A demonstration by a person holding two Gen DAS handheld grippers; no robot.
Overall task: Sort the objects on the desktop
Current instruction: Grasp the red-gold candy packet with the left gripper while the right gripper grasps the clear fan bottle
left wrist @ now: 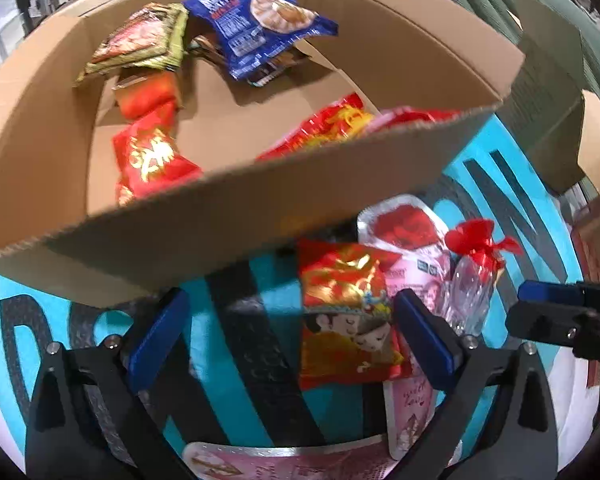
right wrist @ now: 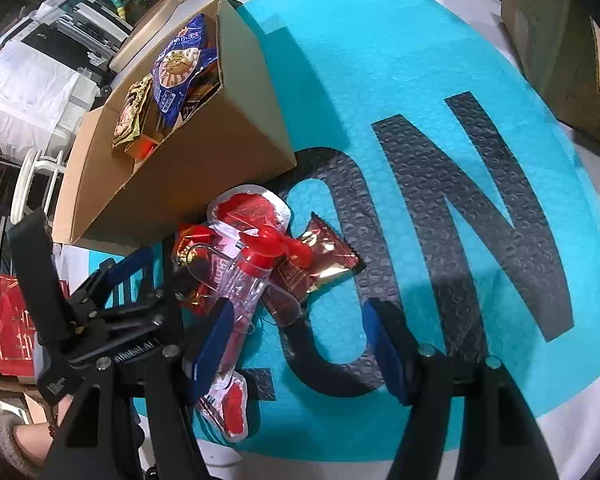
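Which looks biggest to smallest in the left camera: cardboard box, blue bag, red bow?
1. cardboard box
2. blue bag
3. red bow
The bow is nearer, so it looks bigger than it is.

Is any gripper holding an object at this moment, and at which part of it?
Nothing is held. The left gripper stands open above the red snack packet, without pressing it. The right gripper is open too, beside the clear pouch with red bow.

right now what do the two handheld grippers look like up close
Both are matte black plastic frames with silver screw heads and two fingers faced with blue pads. The left gripper shows pads of deep blue; the right gripper looks the same. Seen from the right wrist, the left gripper's black body bears small white lettering.
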